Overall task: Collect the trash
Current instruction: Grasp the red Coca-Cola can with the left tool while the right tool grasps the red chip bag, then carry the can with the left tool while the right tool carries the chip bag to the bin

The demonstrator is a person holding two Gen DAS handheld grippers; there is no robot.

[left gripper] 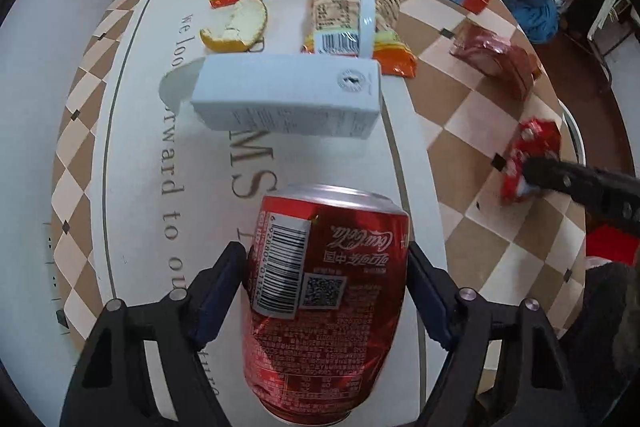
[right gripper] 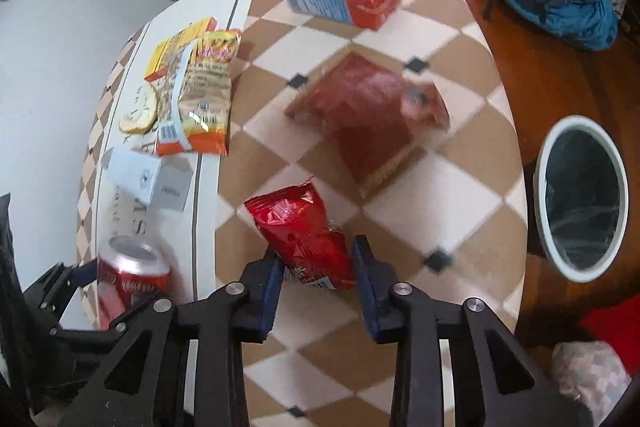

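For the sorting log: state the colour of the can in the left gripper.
The can is red with white lettering, clearest in the left wrist view.

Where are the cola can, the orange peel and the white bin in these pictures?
cola can (left gripper: pixel 326 291): left wrist view, on its red side wall beside the barcode.
orange peel (left gripper: pixel 240 27): left wrist view, on its pale inner side.
white bin (right gripper: pixel 541 163): right wrist view, on its white rim, left edge.

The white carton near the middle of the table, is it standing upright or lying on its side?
Lying on its side. The white carton rests along its long face on the table, its end flap facing sideways in the right wrist view.
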